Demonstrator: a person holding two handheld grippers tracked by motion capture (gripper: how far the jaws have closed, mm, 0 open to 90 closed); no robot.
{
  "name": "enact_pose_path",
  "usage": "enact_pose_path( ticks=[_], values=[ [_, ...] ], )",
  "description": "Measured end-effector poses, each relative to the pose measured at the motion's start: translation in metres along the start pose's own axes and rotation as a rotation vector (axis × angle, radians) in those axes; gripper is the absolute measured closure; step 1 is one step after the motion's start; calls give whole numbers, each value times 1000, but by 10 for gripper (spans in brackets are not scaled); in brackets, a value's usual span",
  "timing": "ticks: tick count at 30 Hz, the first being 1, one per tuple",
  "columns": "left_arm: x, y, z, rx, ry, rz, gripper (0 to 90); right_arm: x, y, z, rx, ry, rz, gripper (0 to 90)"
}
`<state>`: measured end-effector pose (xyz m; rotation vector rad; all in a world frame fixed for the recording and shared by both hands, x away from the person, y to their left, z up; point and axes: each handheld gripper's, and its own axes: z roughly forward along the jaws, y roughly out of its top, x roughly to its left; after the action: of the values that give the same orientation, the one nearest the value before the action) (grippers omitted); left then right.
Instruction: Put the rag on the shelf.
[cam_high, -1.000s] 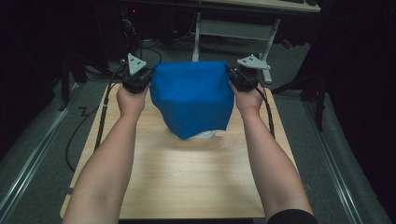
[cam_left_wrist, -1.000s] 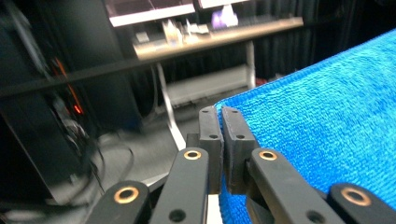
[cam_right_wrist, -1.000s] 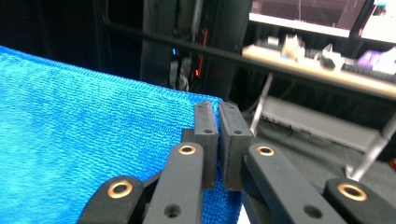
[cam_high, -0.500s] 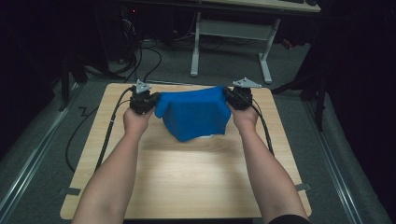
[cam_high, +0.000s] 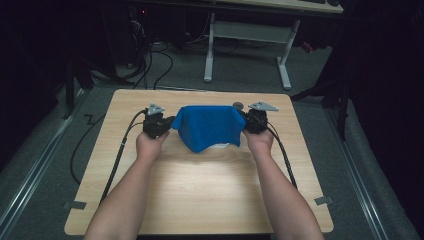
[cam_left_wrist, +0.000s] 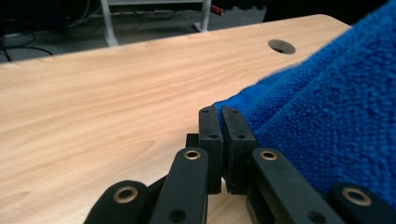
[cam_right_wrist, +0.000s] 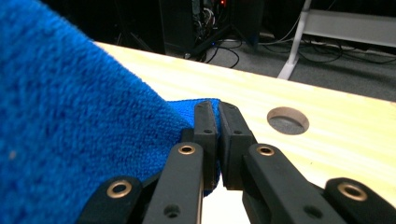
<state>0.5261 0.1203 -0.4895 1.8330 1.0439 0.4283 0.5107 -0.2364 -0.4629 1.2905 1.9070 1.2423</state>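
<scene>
High view: left gripper (cam_high: 167, 123) and right gripper (cam_high: 245, 119) lowered since a second ago, jaws of each clamped on corner of blue towel (cam_high: 207, 127). Towel hangs between them, lower part now draped on table (cam_high: 200, 190). Judged: laydown for folding under way.

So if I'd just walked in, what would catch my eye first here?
Most likely the bright blue terry cloth, stretched above the far middle of the pale wooden table with its lower part sagging to the tabletop. The black left gripper and the black right gripper each pinch one of its upper corners with jaws shut. Dark floor and cables surround the lit table.
</scene>
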Motion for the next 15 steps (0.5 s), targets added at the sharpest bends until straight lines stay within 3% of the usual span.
enact_pose_path(
  ticks=[9, 15],
  values=[
    [-4, -7, 7, 28, -19, -12, 878, 6, -7, 0, 16, 5, -15, 876],
    [-5, -13, 14, 60, -17, -29, 878, 4, -15, 1, 28, 1, 2, 876]
  ],
)
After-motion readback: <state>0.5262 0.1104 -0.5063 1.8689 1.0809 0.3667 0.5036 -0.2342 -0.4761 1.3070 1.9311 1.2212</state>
